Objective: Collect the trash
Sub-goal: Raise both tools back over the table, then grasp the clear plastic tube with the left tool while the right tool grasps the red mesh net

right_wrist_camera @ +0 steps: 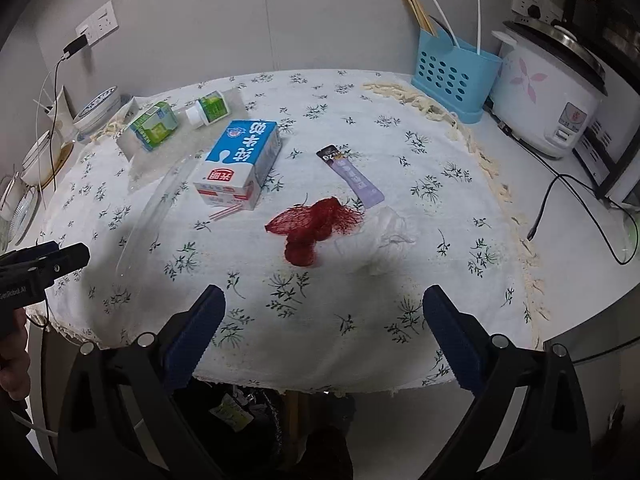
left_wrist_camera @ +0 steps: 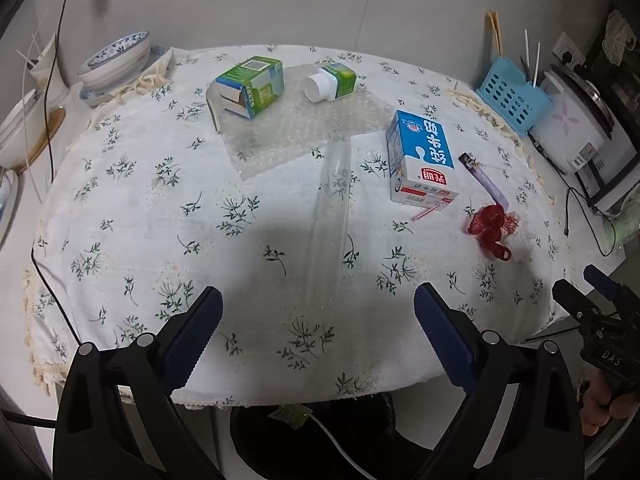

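Trash lies on a flowered tablecloth (left_wrist_camera: 140,208): a blue and white milk carton (left_wrist_camera: 420,160) (right_wrist_camera: 240,160) with a pink straw (right_wrist_camera: 225,213), a green carton (left_wrist_camera: 250,86) (right_wrist_camera: 154,126), a small green bottle with a white cap (left_wrist_camera: 330,82) (right_wrist_camera: 210,109), a purple sachet (left_wrist_camera: 482,178) (right_wrist_camera: 352,174), a red net bag (left_wrist_camera: 490,226) (right_wrist_camera: 316,224), a crumpled white tissue (right_wrist_camera: 390,232) and bubble wrap (left_wrist_camera: 296,132). My left gripper (left_wrist_camera: 318,312) (right_wrist_camera: 44,264) is open over the near edge. My right gripper (right_wrist_camera: 324,312) (left_wrist_camera: 584,292) is open, short of the net bag.
A black trash bin (left_wrist_camera: 312,436) (right_wrist_camera: 248,416) sits below the table's front edge. Bowls (left_wrist_camera: 116,60) stand at the back left. A blue utensil holder (right_wrist_camera: 454,74) and a rice cooker (right_wrist_camera: 548,92) stand at the back right, with a black cable (right_wrist_camera: 576,204).
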The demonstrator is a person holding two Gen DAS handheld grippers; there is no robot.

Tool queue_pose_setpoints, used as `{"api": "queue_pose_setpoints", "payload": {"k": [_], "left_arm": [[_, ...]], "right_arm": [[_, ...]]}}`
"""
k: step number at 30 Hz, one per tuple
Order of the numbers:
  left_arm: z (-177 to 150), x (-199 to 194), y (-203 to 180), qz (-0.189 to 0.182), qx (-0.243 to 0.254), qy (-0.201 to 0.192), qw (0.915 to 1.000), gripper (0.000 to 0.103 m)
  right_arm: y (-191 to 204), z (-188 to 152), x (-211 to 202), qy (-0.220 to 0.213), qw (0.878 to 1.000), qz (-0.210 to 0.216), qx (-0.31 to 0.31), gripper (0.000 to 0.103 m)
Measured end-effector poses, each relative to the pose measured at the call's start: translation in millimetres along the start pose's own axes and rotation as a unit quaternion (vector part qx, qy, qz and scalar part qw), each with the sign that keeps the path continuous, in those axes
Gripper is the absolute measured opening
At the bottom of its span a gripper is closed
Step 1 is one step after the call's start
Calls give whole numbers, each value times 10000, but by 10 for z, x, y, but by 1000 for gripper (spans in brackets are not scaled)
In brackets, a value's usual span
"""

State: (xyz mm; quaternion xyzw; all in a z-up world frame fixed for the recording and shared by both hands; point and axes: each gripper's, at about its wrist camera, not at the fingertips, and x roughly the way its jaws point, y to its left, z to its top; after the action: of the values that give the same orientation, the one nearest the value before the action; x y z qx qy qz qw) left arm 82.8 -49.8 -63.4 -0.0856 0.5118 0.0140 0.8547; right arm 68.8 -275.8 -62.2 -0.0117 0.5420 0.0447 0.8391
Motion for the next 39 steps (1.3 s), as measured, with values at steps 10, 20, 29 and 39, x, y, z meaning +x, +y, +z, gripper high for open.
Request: {"api": "queue_pose_setpoints", "payload": {"k": [10,20,29,39], "left_arm": [[306,510,-34,169,56,314,9993,84],[506,894,-96,270,78,645,9975,63],[557,1051,-142,357,207,917,9949,42],[577,1046,-100,482,229,972,9938,27]], "right_arm": [[10,310,404,187,9994,299,-52,85],[67,545,867,532,9971,549,-16,62],[97,580,1027,670,9960,585,-12,40],[165,549,1117,752,9964,398,-42,17]]}}
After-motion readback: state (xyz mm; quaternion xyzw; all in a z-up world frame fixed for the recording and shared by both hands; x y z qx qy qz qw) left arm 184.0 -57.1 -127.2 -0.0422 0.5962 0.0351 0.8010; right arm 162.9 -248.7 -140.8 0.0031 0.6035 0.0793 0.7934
